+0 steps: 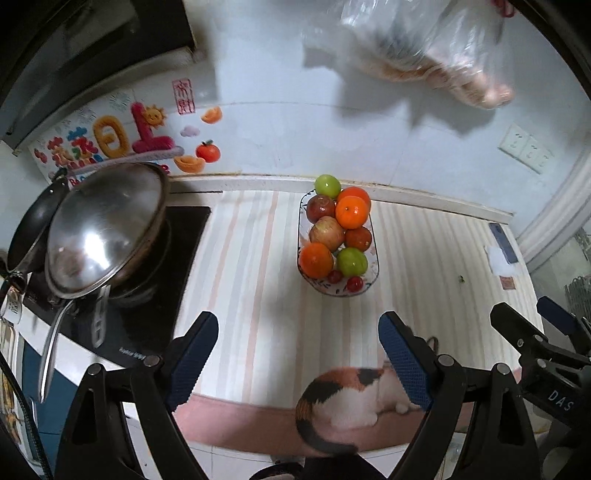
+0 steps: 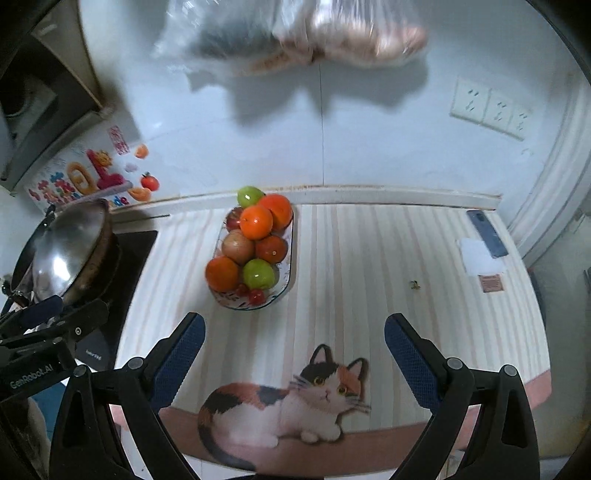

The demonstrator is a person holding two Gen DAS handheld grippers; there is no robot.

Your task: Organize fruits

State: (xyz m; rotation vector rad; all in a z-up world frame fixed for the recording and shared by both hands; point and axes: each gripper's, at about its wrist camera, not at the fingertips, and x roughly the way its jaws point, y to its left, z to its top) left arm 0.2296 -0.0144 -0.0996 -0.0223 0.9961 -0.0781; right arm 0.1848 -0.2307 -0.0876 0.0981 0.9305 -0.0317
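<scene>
**Fruit piled in the dish, both grippers hanging empty above the table**

At the far left a steel wok lid [image 1: 107, 229] leans on a dark pan [image 1: 31, 225] over the black cooktop [image 1: 184, 236], with bright stickers [image 1: 110, 136] on the white wall behind. The left gripper [image 1: 297, 354] hangs over the near edge of the table [image 1: 240, 258], its blue-padded fingers [image 1: 194, 354] spread wide with nothing between them.

Toward the middle, an oval patterned dish [image 1: 373, 273] sits on the striped mat near the back wall. It holds a heap of fruit: a green apple [image 1: 327, 185] at the far end, oranges [image 1: 352, 211], red apples [image 1: 320, 207], another orange [image 1: 316, 260] and a second green apple [image 1: 352, 261] at the near end, and small red cherry tomatoes [image 1: 354, 283] at the front rim. The dish lies well apart from both grippers. A calico cat picture [image 2: 295, 398] is printed on the mat at the near edge.

The right gripper [image 2: 293, 354] also stands released, its fingers [image 2: 408, 354] wide apart over the cat picture, empty. Above, a blurred clear plastic bag [image 2: 314, 33] hangs against the wall. At the right are wall sockets [image 2: 491, 109], and on the table's far right corner a dark phone [image 2: 487, 232] beside a white paper [image 2: 478, 254].
</scene>
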